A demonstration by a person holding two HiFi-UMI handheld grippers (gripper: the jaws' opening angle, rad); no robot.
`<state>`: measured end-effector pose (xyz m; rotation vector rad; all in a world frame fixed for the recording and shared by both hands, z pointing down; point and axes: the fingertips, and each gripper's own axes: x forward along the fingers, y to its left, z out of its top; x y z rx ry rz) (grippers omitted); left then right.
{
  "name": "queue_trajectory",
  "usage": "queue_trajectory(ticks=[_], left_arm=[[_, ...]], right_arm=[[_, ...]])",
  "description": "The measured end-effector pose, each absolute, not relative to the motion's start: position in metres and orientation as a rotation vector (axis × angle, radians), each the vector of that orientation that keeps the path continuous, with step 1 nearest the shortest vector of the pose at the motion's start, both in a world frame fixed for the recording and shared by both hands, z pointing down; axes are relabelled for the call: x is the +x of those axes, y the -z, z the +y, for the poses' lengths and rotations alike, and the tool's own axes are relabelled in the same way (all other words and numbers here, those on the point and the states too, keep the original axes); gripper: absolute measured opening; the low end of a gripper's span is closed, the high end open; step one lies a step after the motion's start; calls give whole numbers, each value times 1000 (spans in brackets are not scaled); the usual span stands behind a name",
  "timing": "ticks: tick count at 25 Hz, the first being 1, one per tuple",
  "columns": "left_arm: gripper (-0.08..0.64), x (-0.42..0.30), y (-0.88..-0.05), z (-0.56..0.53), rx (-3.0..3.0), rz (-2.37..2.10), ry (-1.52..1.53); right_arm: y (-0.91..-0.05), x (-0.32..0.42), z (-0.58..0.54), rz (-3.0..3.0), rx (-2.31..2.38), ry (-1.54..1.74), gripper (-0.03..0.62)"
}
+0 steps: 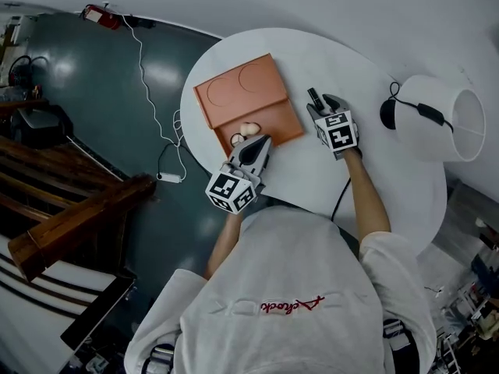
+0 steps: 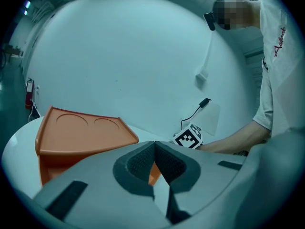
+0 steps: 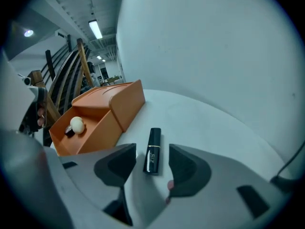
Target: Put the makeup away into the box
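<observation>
The right gripper point(image 3: 152, 162) has its 2 jaws spread, 1 on each side of the black lipstick point(image 3: 152, 147). The tube lies flat on the white table point(image 3: 214, 128), just beside the orange box point(image 3: 119, 101), and neither pad seems to press on it yet. I'd say the pick-up is the step in hand. Only the tube's near end sits between the tips, so pushing a little further along it before closing should stop it swivelling or rolling out. It then has to clear the box wall to land in the open tray beside the white sponge point(image 3: 76, 124). The left gripper point(image 2: 154, 147), pressed together on nothing, hovers at the box's near edge and could steady it.
</observation>
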<state>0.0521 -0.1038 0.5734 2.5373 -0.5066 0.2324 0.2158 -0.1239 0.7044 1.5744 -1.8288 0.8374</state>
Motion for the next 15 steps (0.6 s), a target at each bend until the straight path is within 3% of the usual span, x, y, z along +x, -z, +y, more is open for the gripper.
queue_trajectory(ticks=[15], left_arm=[[11,30,-566,-106,2541,-559,-203]], right_arm=[[-712,219,-132,-1744,1554,-895,109]])
